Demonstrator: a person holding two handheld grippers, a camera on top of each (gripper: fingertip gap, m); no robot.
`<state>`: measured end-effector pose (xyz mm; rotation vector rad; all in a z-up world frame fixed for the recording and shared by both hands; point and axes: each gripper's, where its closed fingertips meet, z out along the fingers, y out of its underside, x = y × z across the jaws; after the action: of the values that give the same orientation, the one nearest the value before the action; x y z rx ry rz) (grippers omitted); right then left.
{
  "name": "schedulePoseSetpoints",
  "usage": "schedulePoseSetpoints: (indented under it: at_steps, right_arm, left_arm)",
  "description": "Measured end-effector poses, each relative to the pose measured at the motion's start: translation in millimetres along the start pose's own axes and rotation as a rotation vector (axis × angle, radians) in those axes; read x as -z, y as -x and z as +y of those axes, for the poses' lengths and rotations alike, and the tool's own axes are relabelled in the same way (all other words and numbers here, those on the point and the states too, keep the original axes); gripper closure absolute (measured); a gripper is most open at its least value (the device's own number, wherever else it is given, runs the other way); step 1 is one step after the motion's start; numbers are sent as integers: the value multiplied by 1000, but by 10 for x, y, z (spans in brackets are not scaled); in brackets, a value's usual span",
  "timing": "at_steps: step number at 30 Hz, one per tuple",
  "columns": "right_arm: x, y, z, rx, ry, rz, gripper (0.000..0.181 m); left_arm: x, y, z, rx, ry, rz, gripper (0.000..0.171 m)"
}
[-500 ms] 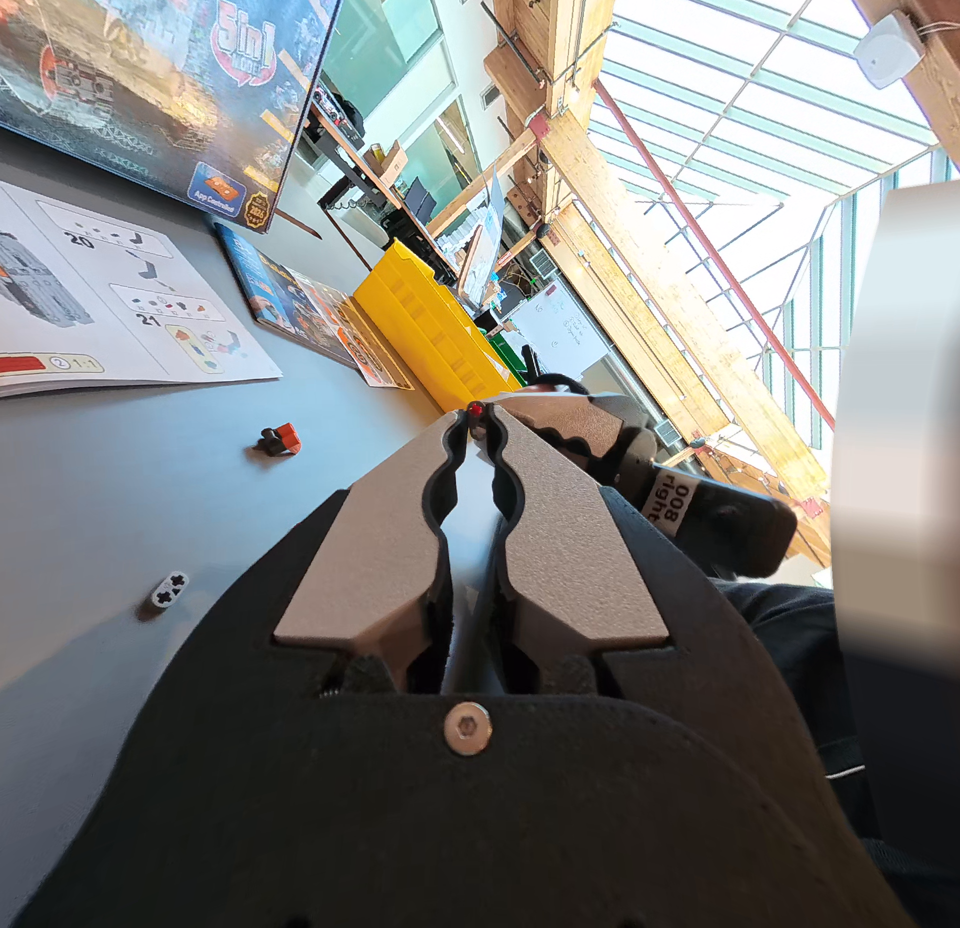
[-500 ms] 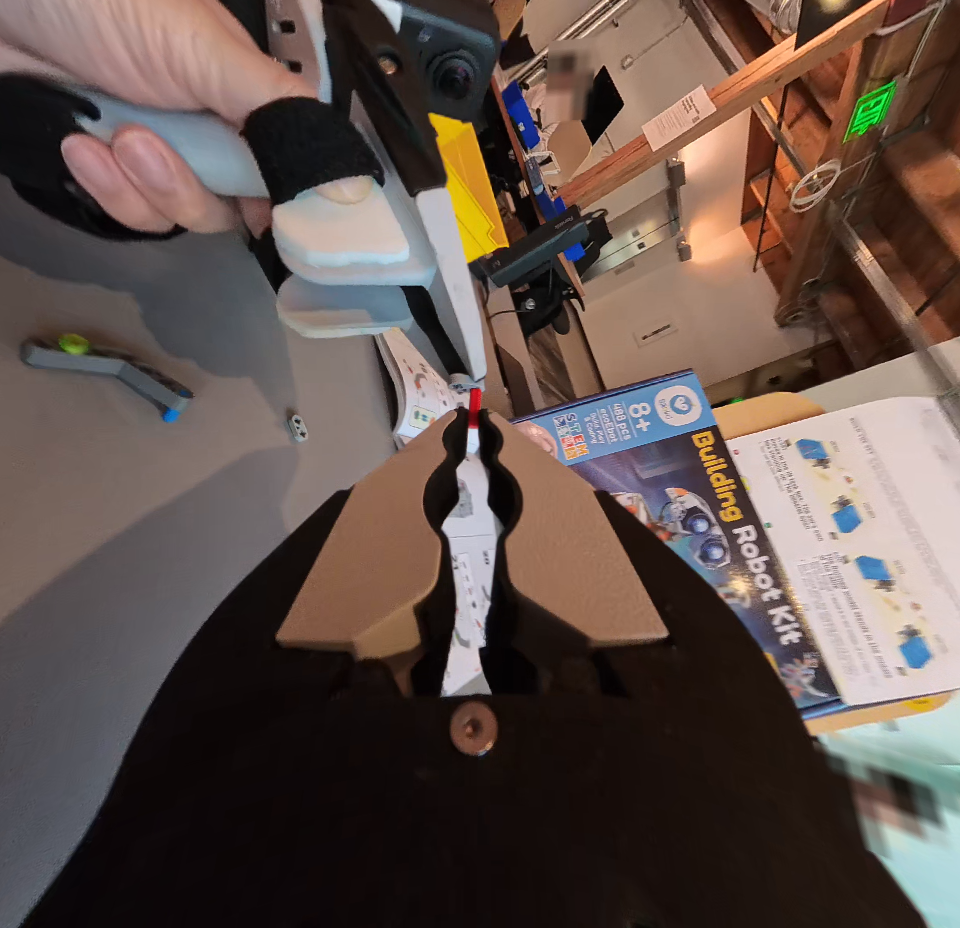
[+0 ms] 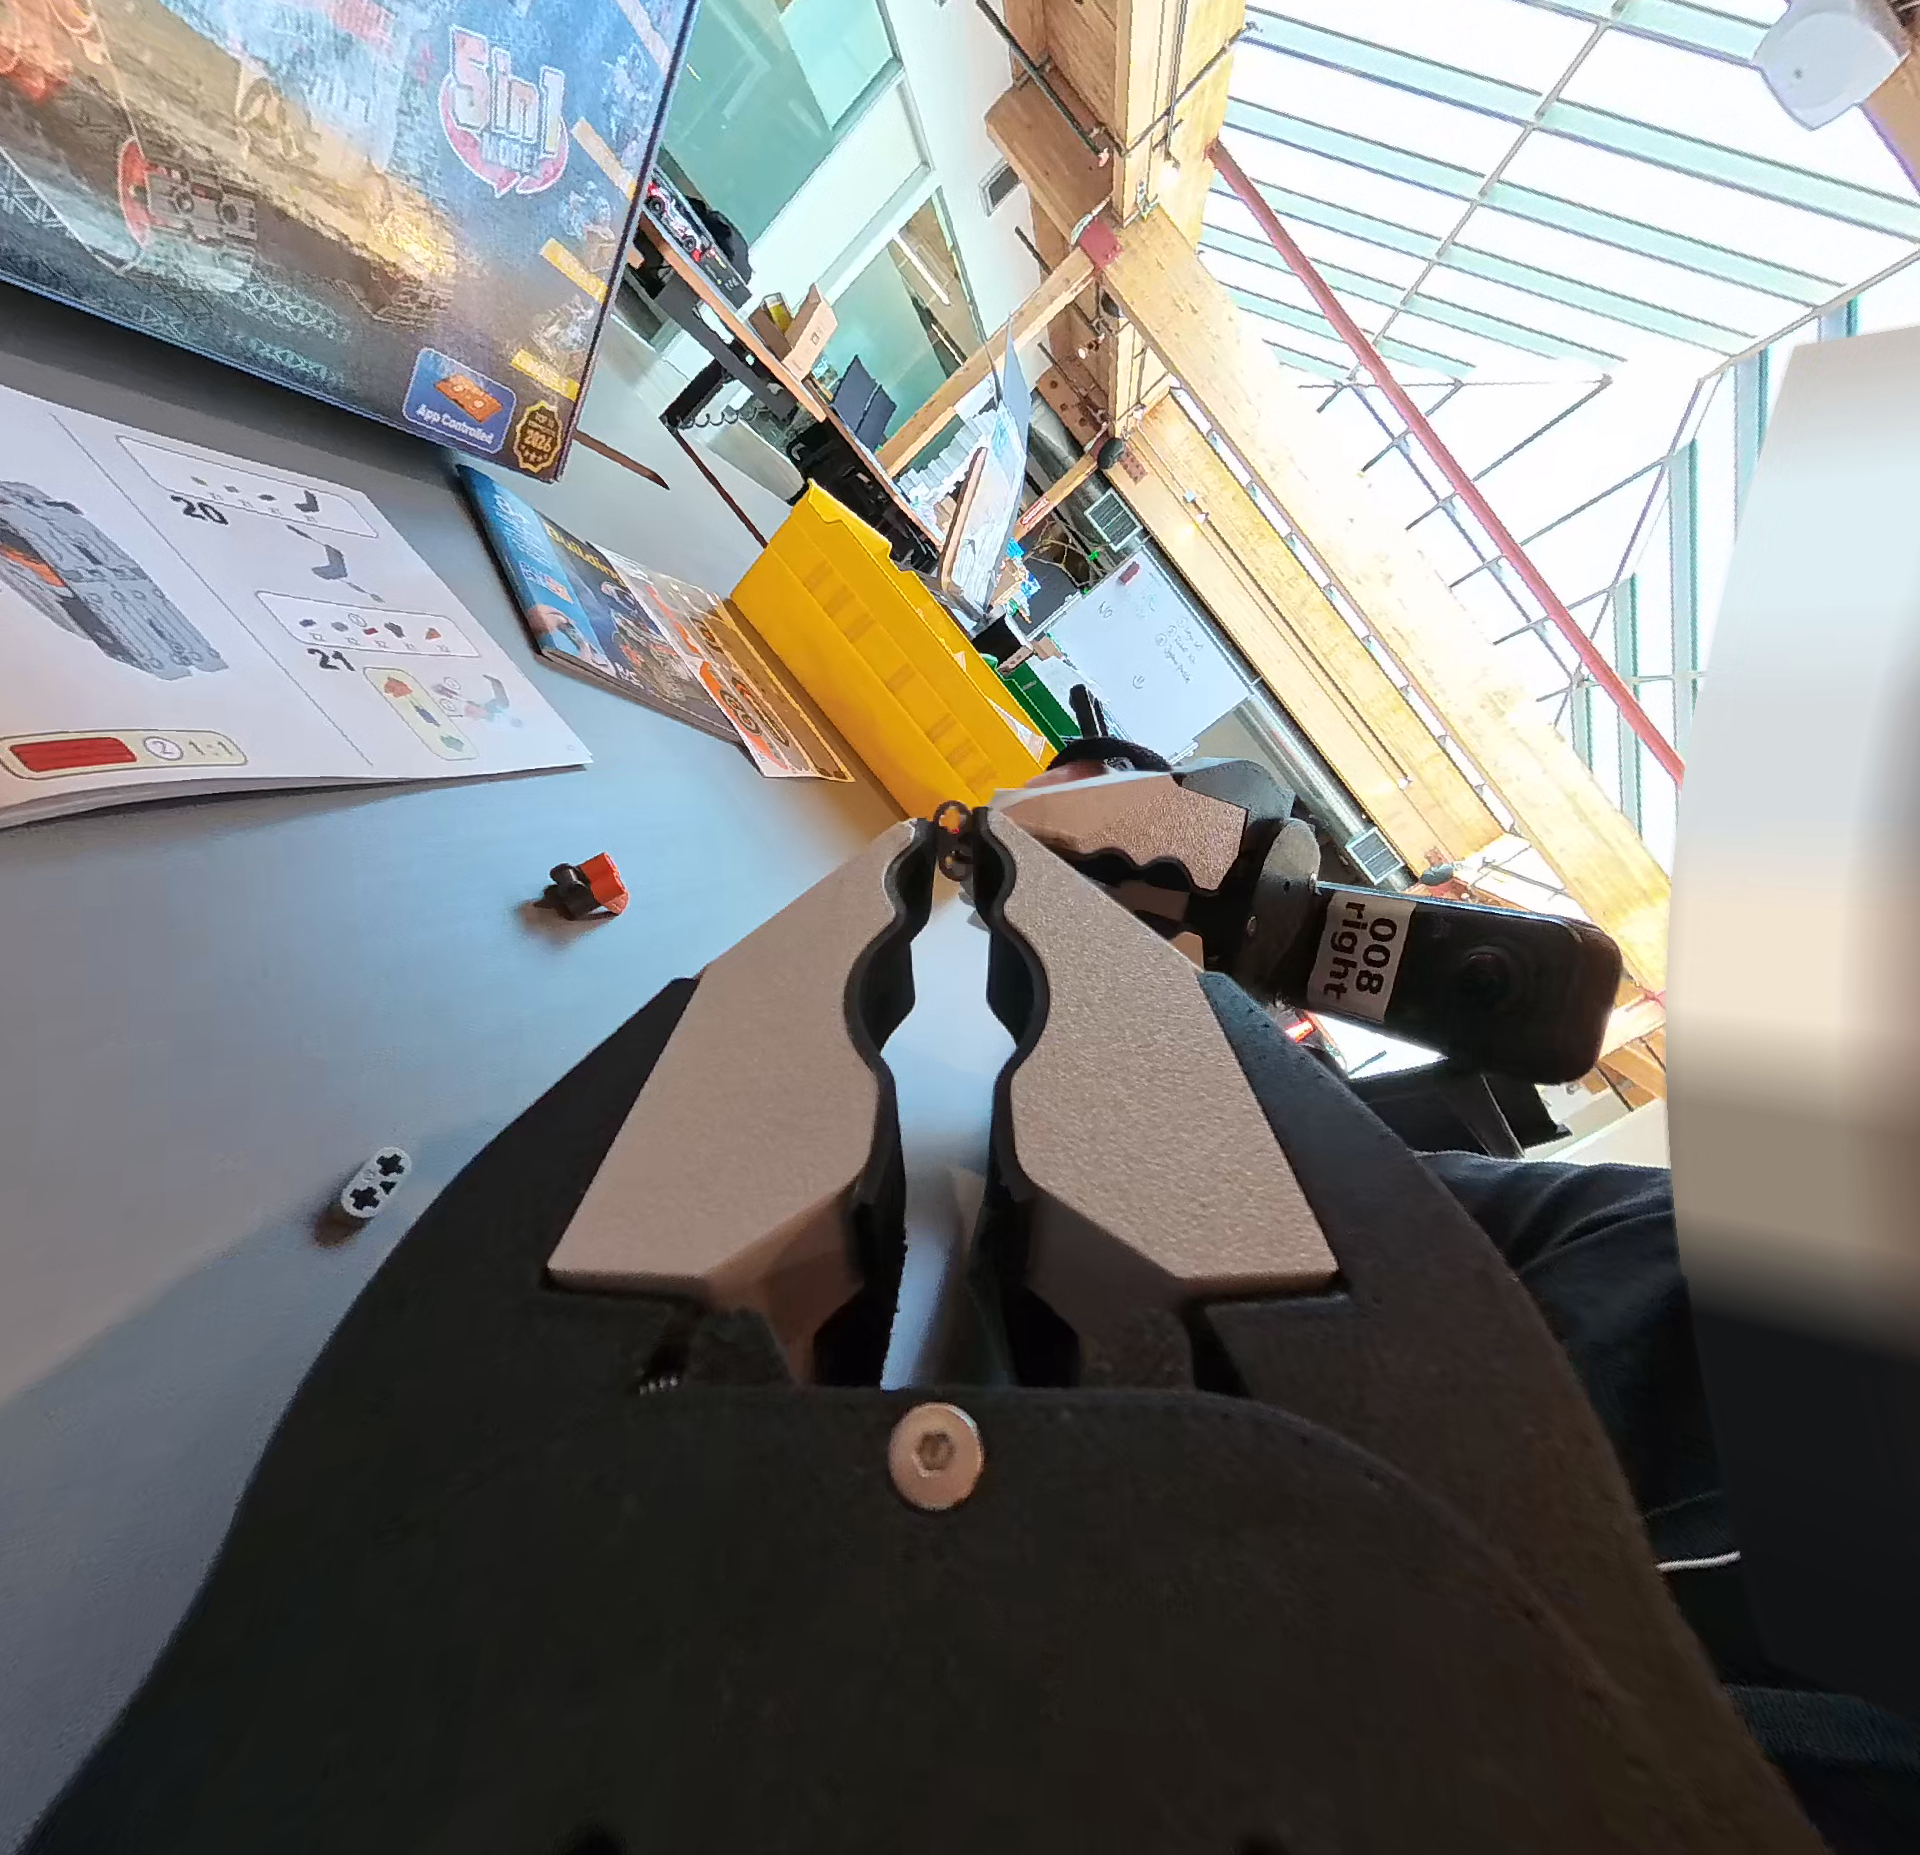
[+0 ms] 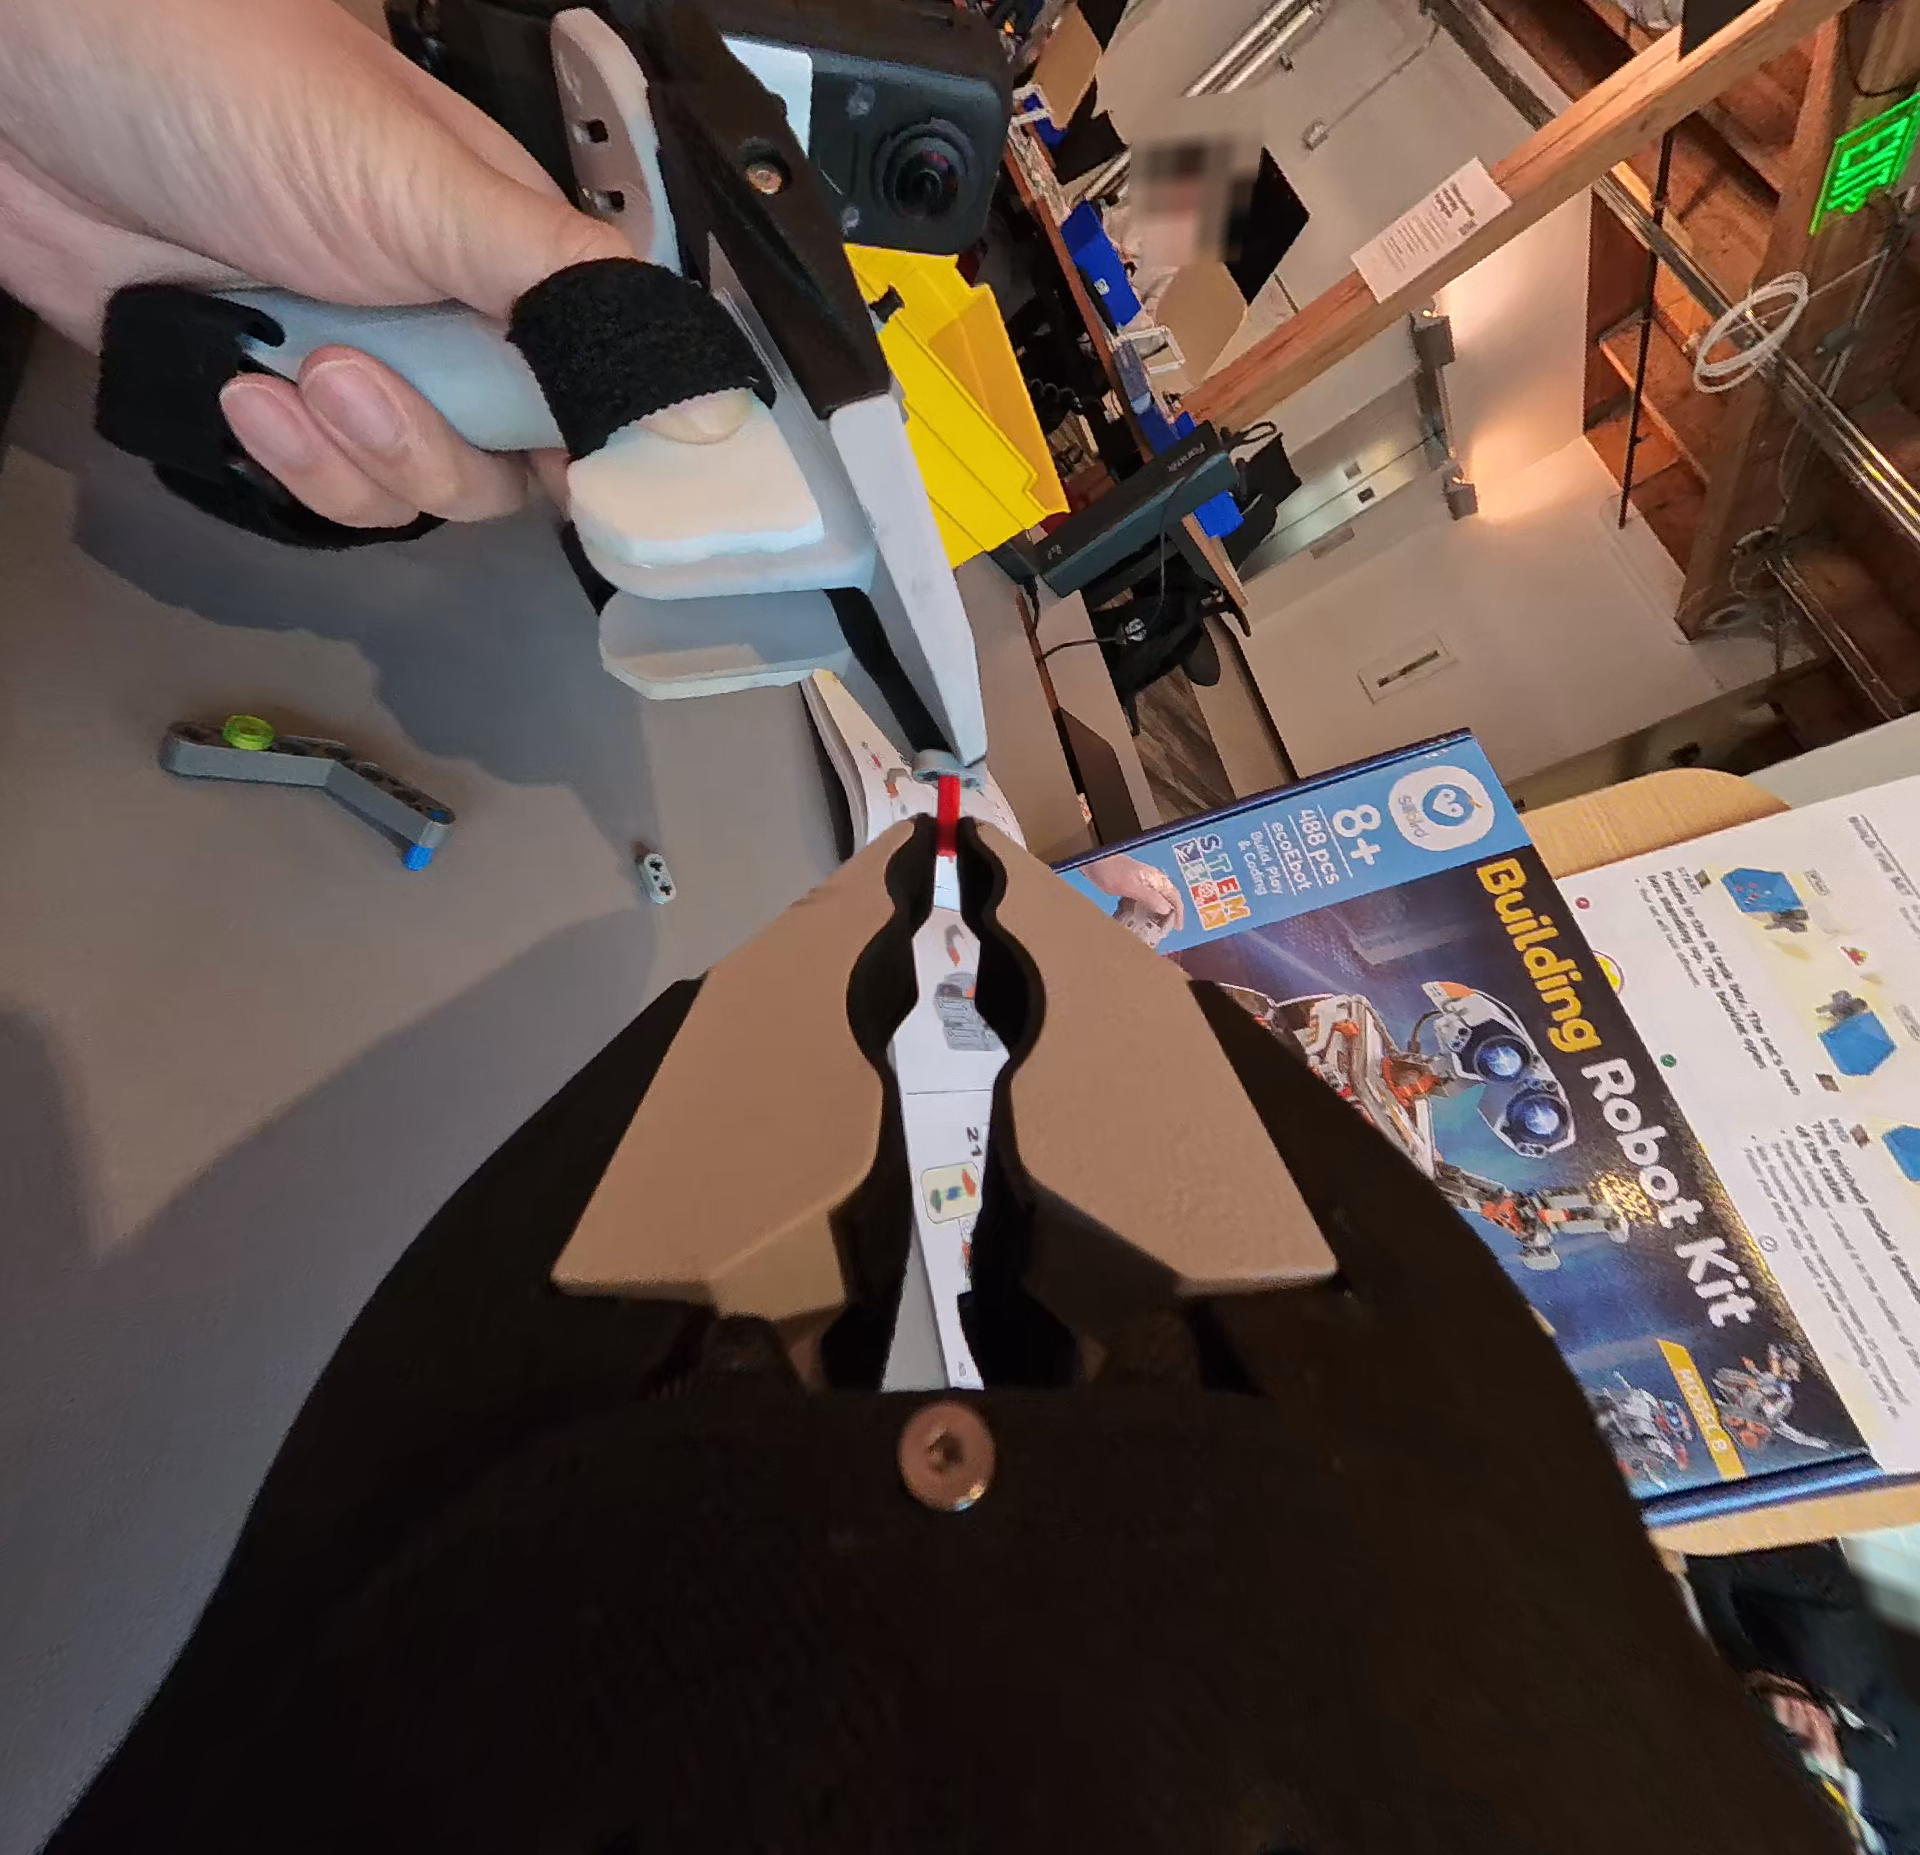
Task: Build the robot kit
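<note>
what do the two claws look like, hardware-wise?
Both match: black textured body, one silver hex screw, two grey-tan faceted fingers with wavy black inner edges. Left claw, right claw. Each carries a black camera; light grey handle with black finger straps, hand gripping it.

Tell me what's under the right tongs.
Right tongs, shut on a red pin, show through their gap a white instruction booklet on the grey table; the black body covers its rest. Left tongs grip a small grey piece at the pin's end.
</note>
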<state>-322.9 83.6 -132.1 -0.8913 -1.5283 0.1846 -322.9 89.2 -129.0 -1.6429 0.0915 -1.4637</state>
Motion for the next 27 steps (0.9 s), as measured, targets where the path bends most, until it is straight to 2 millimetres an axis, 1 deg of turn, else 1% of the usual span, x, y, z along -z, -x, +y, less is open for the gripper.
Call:
schedulePoseSetpoints:
  at_steps: [5,18,27]
  right_arm:
    - [13,-21,-3,-7,-6,3,178]
    - [64,-56,-39,-2,-39,8,178]
    - [88,-75,-79,-4,-55,19,178]
  left_arm:
    - [1,-32,9,-14,14,15,167]
    - [-9,-97,24,55,26,96,167]
    - [-6,-150,13,26,22,111,167]
